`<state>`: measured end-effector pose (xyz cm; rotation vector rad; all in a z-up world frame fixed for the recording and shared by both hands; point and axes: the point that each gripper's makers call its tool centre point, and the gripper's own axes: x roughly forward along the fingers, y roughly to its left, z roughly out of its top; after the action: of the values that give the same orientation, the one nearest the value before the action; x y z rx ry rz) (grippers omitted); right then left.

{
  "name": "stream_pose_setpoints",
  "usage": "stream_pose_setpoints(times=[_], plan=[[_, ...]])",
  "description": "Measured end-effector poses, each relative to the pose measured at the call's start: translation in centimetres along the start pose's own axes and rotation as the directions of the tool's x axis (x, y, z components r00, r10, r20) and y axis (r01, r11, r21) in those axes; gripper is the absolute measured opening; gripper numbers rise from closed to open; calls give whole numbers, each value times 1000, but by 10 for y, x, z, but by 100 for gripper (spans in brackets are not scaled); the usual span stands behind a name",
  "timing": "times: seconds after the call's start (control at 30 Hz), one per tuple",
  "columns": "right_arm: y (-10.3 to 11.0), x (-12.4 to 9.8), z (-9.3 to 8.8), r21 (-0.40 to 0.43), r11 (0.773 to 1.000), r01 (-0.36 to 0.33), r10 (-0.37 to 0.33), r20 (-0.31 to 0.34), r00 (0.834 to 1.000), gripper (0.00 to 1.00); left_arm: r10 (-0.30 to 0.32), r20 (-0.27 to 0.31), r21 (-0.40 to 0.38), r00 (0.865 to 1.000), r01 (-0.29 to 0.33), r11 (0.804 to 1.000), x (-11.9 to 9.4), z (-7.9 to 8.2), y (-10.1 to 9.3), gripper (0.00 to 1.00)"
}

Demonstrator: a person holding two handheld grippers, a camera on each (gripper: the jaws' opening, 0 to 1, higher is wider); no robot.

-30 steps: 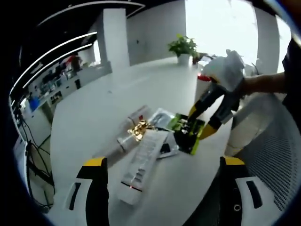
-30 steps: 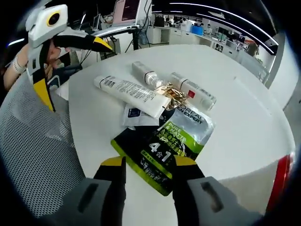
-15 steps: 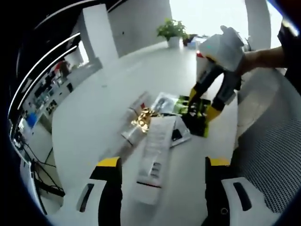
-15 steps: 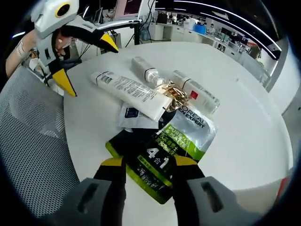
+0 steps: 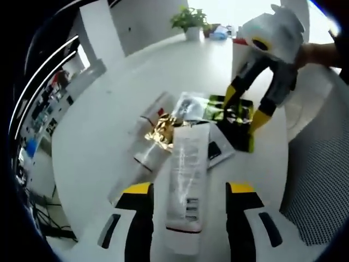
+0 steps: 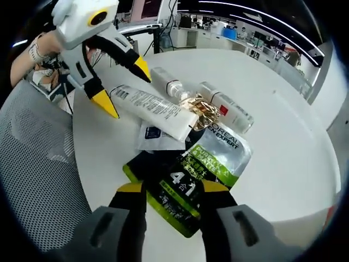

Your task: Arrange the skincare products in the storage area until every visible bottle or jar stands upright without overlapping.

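Both hand-held grippers wide: left (image 6: 126, 86) astride white tube (image 6: 155, 110), right (image 6: 167, 192) astride green pouch (image 6: 199, 168).

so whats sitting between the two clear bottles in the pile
A crumpled gold foil wrapper lies between the two clear bottles, against the wide end of the white tube; the right gripper view shows it best.

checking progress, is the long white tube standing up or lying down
Lying down: the white tube rests flat on the table, one end atop the sachets, between the left gripper's open jaws.
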<state>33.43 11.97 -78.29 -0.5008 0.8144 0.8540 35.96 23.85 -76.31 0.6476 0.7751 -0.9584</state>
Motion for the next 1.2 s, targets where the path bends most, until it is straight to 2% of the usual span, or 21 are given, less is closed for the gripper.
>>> stream_pose_setpoints(times=[0.07, 0.17, 0.47, 0.67, 1.0, 1.07, 1.1, 1.2], plan=[[0, 0, 0, 3, 1000, 0, 0, 2, 1000, 38, -16, -17, 19, 1000, 16, 1000, 6, -1, 0, 41], [0, 0, 0, 1, 1000, -2, 2, 5, 1000, 38, -40, -18, -4, 999, 40, 999, 11, 2, 1, 40], [0, 0, -1, 11, 1000, -1, 0, 6, 1000, 38, -93, -31, -1, 995, 93, 996, 21, 7, -1, 34], [0, 1, 0, 14, 1000, -1, 1, 6, 1000, 38, -99, -55, 4, 994, 99, 995, 27, 7, -2, 31], [-1, 2, 2, 17, 1000, -1, 1, 5, 1000, 37, -124, -35, 9, 992, 124, 992, 27, 8, -2, 29], [-1, 2, 2, 19, 1000, 0, 0, 4, 1000, 37, -128, -12, 43, 992, 128, 991, 27, 9, -3, 29], [0, 3, 3, 23, 1000, 0, -1, 4, 1000, 37, -131, 15, 98, 991, 129, 987, 28, 13, -3, 29], [0, 4, 4, 22, 1000, 1, -1, 7, 1000, 37, -122, 23, 71, 992, 120, 990, 27, 11, -3, 28]])
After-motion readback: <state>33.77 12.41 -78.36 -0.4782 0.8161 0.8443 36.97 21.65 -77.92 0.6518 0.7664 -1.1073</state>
